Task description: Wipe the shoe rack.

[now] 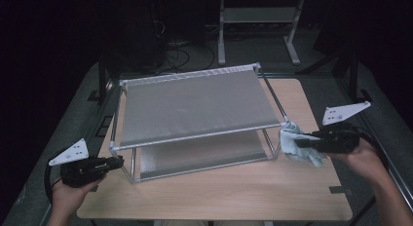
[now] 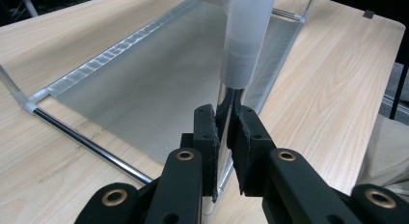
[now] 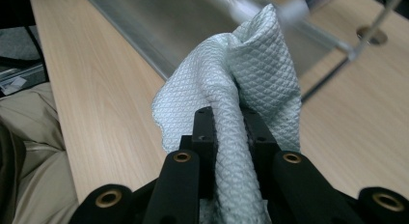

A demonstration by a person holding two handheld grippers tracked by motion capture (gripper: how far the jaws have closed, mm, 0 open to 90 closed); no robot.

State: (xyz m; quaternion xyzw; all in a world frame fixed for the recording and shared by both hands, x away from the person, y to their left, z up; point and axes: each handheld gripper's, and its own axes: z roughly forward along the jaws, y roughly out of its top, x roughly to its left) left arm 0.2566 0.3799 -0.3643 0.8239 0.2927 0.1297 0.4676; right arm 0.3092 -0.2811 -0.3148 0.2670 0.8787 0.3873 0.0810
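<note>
A two-tier metal rack with grey fabric shelves (image 1: 195, 106) stands on the wooden table (image 1: 219, 197). My left gripper (image 1: 119, 161) is at the rack's front left corner, shut on the chrome leg (image 2: 223, 101) just below its white plastic joint (image 2: 246, 40); the pads (image 2: 207, 132) press the leg from both sides. My right gripper (image 1: 298, 142) is shut on a pale green waffle-textured cloth (image 1: 288, 138) beside the front right corner of the upper shelf. In the right gripper view the cloth (image 3: 241, 74) bunches up above the jaws, close to the corner joint.
The lower shelf (image 1: 199, 155) lies under the upper one. The table's right edge (image 1: 336, 177) is near my right hand. Behind the table, a metal stand (image 1: 258, 21) and cables (image 1: 180, 48) sit on the dark floor.
</note>
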